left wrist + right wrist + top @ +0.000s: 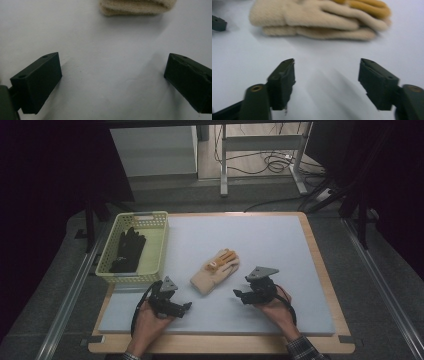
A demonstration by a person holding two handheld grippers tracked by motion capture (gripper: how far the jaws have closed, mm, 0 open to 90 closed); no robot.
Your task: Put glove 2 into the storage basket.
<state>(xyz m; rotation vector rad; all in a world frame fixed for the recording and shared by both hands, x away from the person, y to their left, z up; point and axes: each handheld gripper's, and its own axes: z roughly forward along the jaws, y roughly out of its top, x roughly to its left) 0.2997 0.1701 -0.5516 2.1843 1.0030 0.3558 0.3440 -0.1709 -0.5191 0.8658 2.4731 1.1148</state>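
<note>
The high view shows a basket (157,227) with a black glove (128,250), left of the beige glove (216,270). The left gripper (112,72) and right gripper (327,75) both have jaws spread and empty; the right gripper view shows the glove's orange fingers (367,6).

Dim rm: grey carpet floor (65,285), white desk frame (223,165) w/ cables (270,162) behind wooden table (320,270).

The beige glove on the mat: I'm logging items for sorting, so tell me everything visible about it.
The beige glove looks like soft, fuzzy knit in cream, with mustard-yellow fingers at its far end. It seems to be folded or stacked in layers, lying flat and slanted on the grey mat, cuff toward the person. It sits right of the yellow basket, apart from it. Nothing touches it; the left claw and right claw stand open nearby.
</note>
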